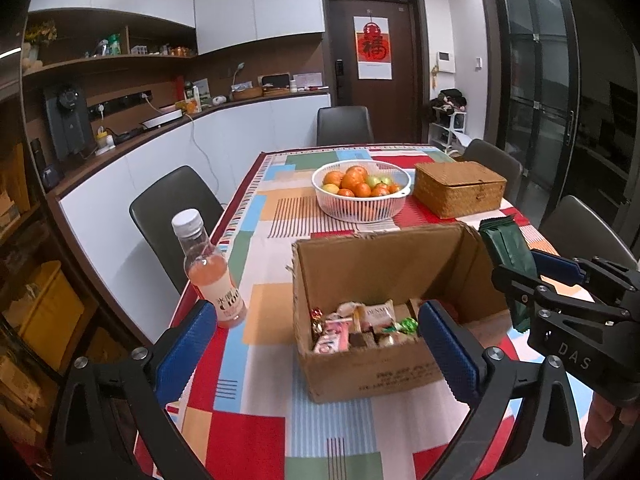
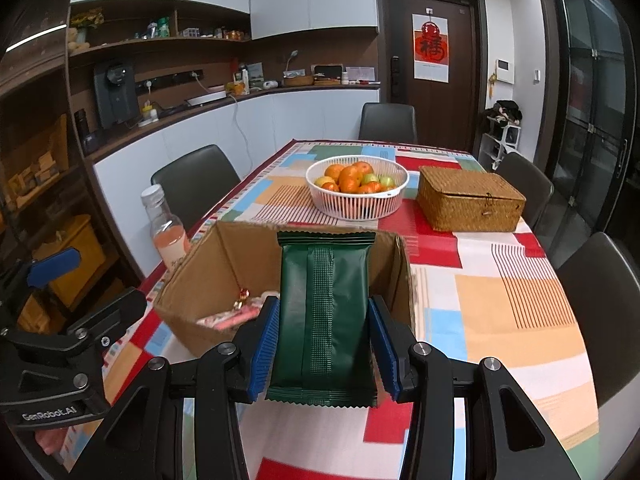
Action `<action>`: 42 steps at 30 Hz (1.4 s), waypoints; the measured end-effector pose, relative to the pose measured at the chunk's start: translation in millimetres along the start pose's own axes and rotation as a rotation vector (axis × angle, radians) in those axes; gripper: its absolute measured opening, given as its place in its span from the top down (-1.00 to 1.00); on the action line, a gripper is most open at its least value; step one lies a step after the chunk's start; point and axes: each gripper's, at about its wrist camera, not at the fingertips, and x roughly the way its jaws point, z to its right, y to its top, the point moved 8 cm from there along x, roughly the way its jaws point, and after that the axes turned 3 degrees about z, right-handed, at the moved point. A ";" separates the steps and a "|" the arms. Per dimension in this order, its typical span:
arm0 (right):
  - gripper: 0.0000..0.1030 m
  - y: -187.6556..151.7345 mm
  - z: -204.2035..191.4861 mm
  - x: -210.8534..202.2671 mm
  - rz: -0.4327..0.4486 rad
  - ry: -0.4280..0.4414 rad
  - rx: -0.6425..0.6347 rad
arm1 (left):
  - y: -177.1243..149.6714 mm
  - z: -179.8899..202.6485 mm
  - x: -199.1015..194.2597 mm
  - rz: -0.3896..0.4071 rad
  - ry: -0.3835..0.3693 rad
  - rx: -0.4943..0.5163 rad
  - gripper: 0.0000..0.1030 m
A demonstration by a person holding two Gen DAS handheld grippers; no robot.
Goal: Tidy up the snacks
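Now the right gripper, clamping the green packet upright, sits just near of the box; left gripper gapes empty.

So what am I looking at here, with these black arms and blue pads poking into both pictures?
Those are two hand-held claws, each carrying a camera that looks along its fingers, so there is one picture per hand. The left claw is wide open and holds nothing. The right claw grips a green packet. On the table with the colourful cloth stand a cardboard box holding small sweets, a pink drink bottle, a white basket of fruit and a closed wicker box.
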 end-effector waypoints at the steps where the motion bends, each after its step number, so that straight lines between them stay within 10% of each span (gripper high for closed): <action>1: 0.13 2.2 -0.1 2.8 -0.001 -0.001 -0.002 | 0.6 -1.1 1.8 -0.002 0.001 -0.003 -0.99; 19: -0.05 16.2 2.8 41.7 -0.060 -0.027 -0.009 | 9.6 -11.5 17.8 -0.006 0.039 -0.015 -1.00; 42: -0.51 -33.9 4.0 -86.1 0.087 -0.102 -0.043 | -31.5 16.3 -80.5 0.075 0.003 -0.002 -1.00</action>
